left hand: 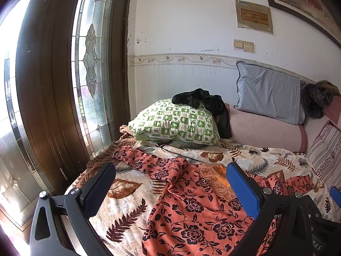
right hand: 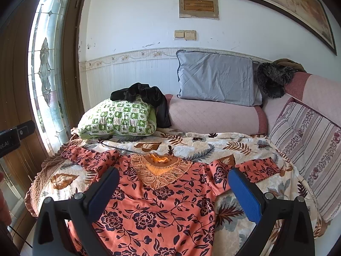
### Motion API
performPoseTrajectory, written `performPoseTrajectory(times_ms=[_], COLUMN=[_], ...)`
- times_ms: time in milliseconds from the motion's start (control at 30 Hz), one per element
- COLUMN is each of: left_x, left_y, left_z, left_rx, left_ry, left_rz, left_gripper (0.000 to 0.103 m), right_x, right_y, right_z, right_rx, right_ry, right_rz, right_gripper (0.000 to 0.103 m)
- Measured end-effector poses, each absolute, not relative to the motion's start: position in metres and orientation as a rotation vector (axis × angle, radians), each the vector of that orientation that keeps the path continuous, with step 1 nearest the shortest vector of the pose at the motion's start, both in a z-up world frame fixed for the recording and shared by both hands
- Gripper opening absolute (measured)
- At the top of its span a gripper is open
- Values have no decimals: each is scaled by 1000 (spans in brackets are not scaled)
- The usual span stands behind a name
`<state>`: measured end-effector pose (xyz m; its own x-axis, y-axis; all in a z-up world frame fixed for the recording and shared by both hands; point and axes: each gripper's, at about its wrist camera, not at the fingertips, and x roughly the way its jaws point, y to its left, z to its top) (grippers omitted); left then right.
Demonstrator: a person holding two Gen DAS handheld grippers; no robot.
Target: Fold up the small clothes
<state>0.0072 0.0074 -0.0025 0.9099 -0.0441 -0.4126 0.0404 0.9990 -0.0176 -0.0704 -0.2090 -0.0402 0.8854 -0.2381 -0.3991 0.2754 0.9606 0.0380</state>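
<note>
You hold both tongs low over the bed, pointing toward the wall, each tilted slightly down at the fabric. Your left tongs stand wide apart with nothing between them, above the left half of the orange floral top. Your right tongs are likewise spread and empty, framing the garment's chest just below its embroidered neckline.

The top lies face up on the leaf-print quilt, collar toward the wall, body mostly flat, hem running off the near edge of both views. One sleeve reaches toward the quilt's brown ruffled left edge; the other stretches right, rumpled.

Bare quilt lies open beyond the collar, up to the green checked pillow with a black garment draped on it. The glazed wooden door stands close on the left; a striped cushion bounds the right.
</note>
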Motion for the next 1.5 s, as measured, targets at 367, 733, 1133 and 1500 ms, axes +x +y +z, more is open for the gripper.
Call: performPoseTrajectory(times_ms=[367,733,1133,1500], left_x=[9,11,17,39], left_y=[5,5,8,-8], left_z=[-4,-7,-17,-35], left_rx=[-5,-5,-5,21], left_ry=[431,432,446,491], left_rz=[-43,-43,-42,-48], left_gripper=[103,103,103,103], right_x=[-66,-63,-56,-34], right_y=[-209,-212,-212,-223], right_z=[-46,-47,-52,-70], right_rx=[97,99,100,109], right_ry=[414,428,446,498], right_rz=[-272,-273,-277,-299], right_gripper=[103,103,103,103])
